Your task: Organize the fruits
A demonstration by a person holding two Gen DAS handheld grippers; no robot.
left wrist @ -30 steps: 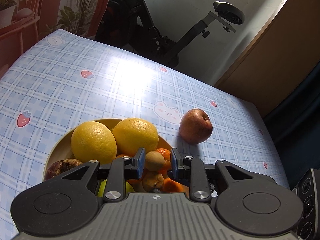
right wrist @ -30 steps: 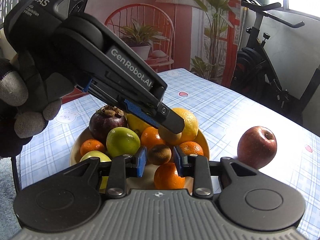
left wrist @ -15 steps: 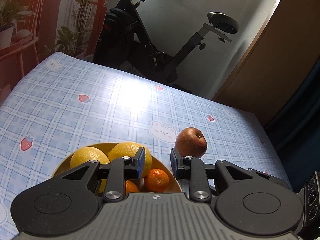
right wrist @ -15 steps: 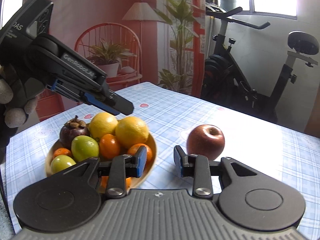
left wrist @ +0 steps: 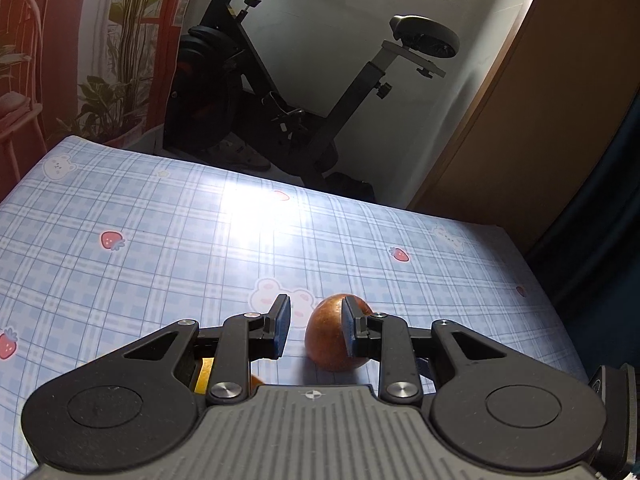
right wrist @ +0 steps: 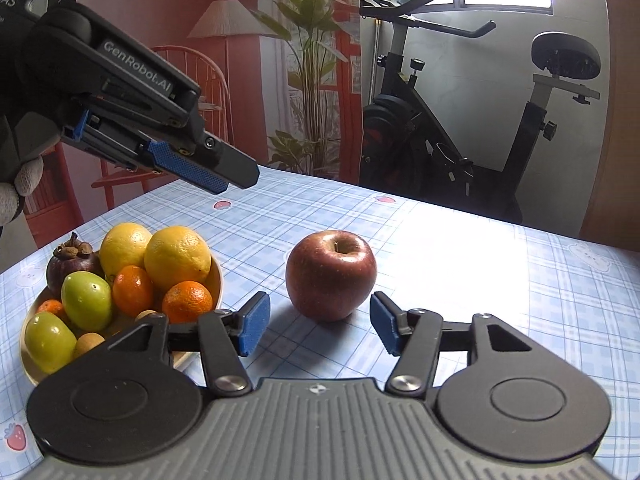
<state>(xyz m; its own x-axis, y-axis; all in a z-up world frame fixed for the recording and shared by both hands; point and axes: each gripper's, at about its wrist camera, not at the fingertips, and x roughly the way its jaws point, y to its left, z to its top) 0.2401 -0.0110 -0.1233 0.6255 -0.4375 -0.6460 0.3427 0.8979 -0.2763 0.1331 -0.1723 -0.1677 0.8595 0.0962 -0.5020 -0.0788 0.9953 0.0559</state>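
A red apple (right wrist: 331,274) stands alone on the blue checked tablecloth, to the right of a shallow yellow bowl (right wrist: 218,282). The bowl holds two lemons (right wrist: 176,256), a mangosteen (right wrist: 72,264), green fruits (right wrist: 86,300), oranges (right wrist: 188,300) and small brown fruits (right wrist: 86,344). My right gripper (right wrist: 317,312) is low, just short of the apple. Its jaws are opening and nothing is between them. My left gripper (right wrist: 228,176) hovers above the bowl's far side, shut and empty. In the left wrist view the apple (left wrist: 326,340) lies beyond the left gripper (left wrist: 315,308), partly behind its right finger.
A gloved hand (right wrist: 16,184) holds the left gripper at the left edge. Past the table's far edge stand an exercise bike (right wrist: 460,128), a potted plant (right wrist: 308,80) and a red chair (right wrist: 200,80). A wooden cabinet (left wrist: 540,120) is at the right.
A second ago each gripper held a small brown fruit over the bowl; both are empty now. Both views have swung right, from the bowl to the apple. The right jaws have spread wider.
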